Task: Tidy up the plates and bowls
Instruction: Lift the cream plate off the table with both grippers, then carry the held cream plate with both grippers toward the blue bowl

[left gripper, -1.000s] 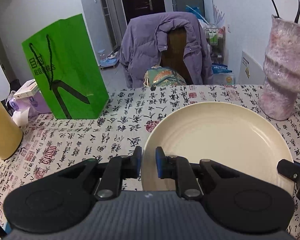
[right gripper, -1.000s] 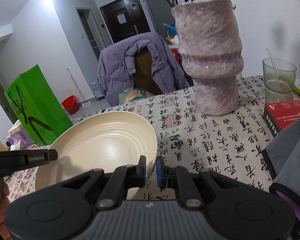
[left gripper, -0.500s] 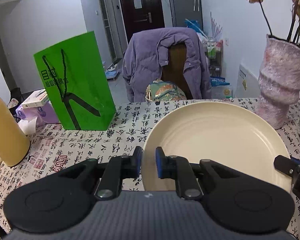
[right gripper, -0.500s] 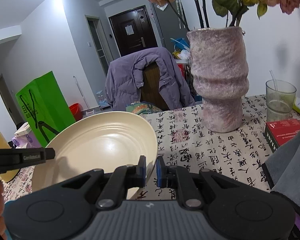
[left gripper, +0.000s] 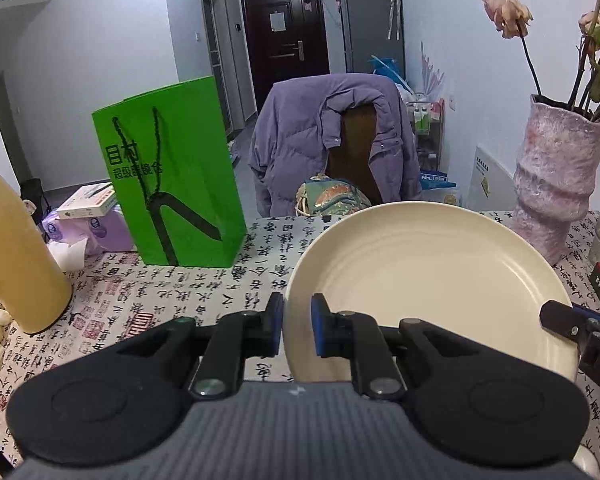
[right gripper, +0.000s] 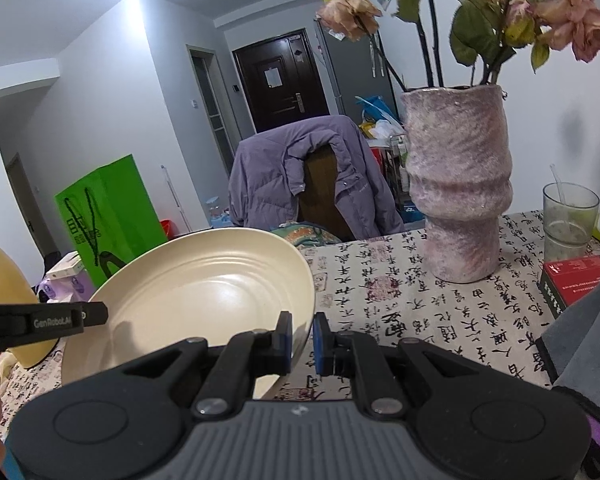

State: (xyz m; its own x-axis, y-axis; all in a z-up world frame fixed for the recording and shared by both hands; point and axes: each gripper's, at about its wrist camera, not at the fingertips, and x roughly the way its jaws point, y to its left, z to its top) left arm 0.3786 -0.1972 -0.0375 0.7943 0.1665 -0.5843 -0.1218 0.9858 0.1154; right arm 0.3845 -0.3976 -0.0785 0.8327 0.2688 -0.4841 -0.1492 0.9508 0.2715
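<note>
A large cream plate (left gripper: 424, 276) is held in the air above the table between both grippers. My left gripper (left gripper: 297, 325) is shut on the plate's left rim. My right gripper (right gripper: 300, 338) is shut on the plate's (right gripper: 204, 292) right rim. Each gripper shows at the edge of the other's view: the right one in the left wrist view (left gripper: 572, 326), the left one in the right wrist view (right gripper: 40, 322). The plate tilts with its face toward me. No bowls are in view.
The table (left gripper: 188, 292) has a calligraphy-print cloth. A green paper bag (left gripper: 168, 176) and a yellow bottle (left gripper: 16, 264) stand at the left. A pink vase with dried roses (right gripper: 458, 184), a glass (right gripper: 568, 216) and a red box (right gripper: 576, 280) stand at the right. A chair with a purple jacket (left gripper: 332, 140) is behind.
Both grippers have lifted the plate higher above the table; the table now sits lower in both views. The grip on both rims is unchanged.
</note>
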